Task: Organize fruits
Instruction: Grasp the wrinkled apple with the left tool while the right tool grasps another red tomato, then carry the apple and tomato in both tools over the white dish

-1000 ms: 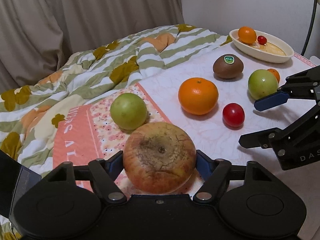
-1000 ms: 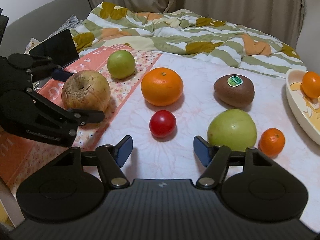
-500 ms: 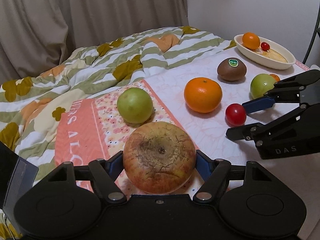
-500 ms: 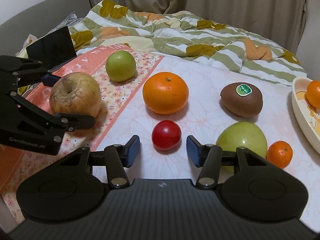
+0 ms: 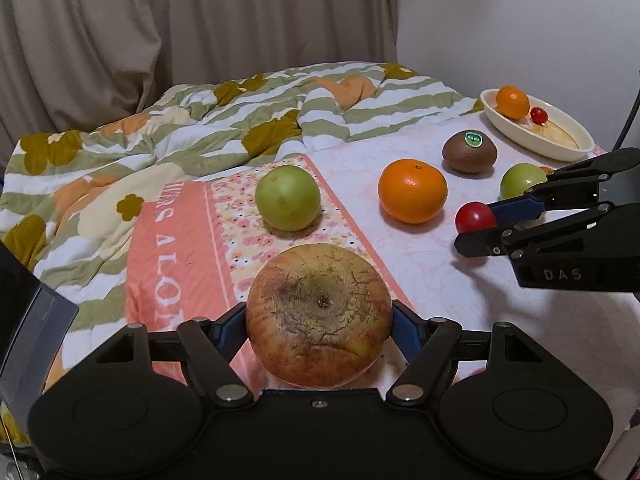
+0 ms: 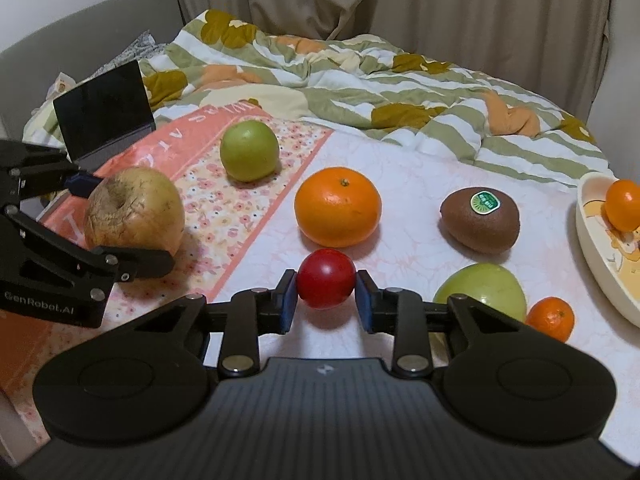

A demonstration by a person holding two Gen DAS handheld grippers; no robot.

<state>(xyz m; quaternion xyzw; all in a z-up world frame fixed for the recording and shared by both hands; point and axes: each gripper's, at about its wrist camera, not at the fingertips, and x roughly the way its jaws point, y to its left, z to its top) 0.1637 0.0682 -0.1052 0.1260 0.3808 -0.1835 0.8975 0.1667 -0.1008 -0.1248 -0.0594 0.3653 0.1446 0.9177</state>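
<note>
Half a second on, my right gripper (image 6: 325,303) has closed in on the small round red tomato (image 6: 326,278), blue pads (image 6: 289,300) flanking it, seemingly touching, on the white quilted bedspread (image 6: 420,184). My left gripper (image 5: 319,326) stays clamped on the wrinkled brown-yellow apple (image 5: 319,314) over the pink floral cloth (image 5: 176,236). Beyond lie a large orange (image 6: 338,206), a stickered brown kiwi (image 6: 480,220) and a cream oval dish (image 6: 590,240).

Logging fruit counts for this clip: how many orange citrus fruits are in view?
3: a large orange mid-cloth, a small one beside the near green fruit, and one in the dish. Others may be hidden.
</note>
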